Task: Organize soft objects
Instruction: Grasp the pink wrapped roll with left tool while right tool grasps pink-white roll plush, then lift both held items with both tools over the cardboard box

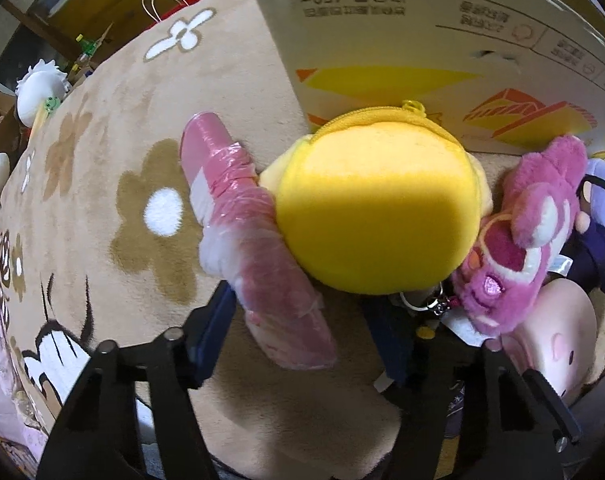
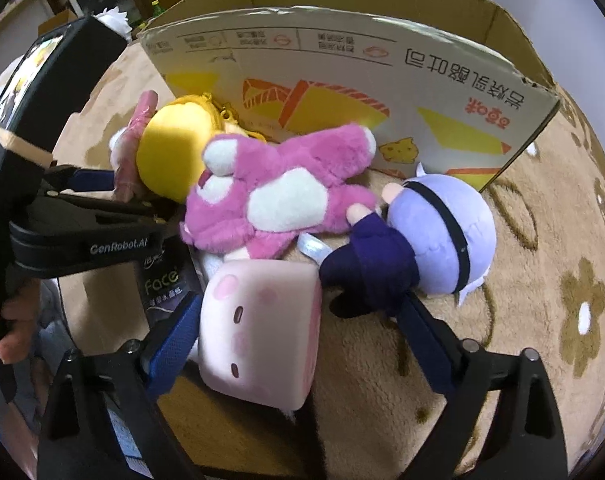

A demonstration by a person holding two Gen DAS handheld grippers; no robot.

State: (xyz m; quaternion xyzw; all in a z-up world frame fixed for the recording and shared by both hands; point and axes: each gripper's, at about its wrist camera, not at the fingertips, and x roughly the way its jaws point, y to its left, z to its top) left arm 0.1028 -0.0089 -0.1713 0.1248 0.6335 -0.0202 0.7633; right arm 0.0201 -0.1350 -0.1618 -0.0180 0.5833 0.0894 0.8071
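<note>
A pile of soft toys lies on the beige flower rug in front of an upturned cardboard box (image 2: 342,68). In the left wrist view my left gripper (image 1: 302,316) is open, its fingers on either side of a yellow round plush pouch (image 1: 376,208) and a pink wrapped toy (image 1: 254,240). A pink bear (image 1: 530,236) lies to the right. In the right wrist view my right gripper (image 2: 298,320) is open around a pale pink cube plush (image 2: 258,328). Beyond it lie the pink bear (image 2: 278,196), the yellow pouch (image 2: 170,152) and a lilac doll (image 2: 442,236).
The cardboard box (image 1: 422,40) stands right behind the toys with its open top facing away. The left gripper's body (image 2: 62,216) and the hand holding it fill the left of the right wrist view. White plush toys (image 1: 38,92) sit past the rug's far left edge.
</note>
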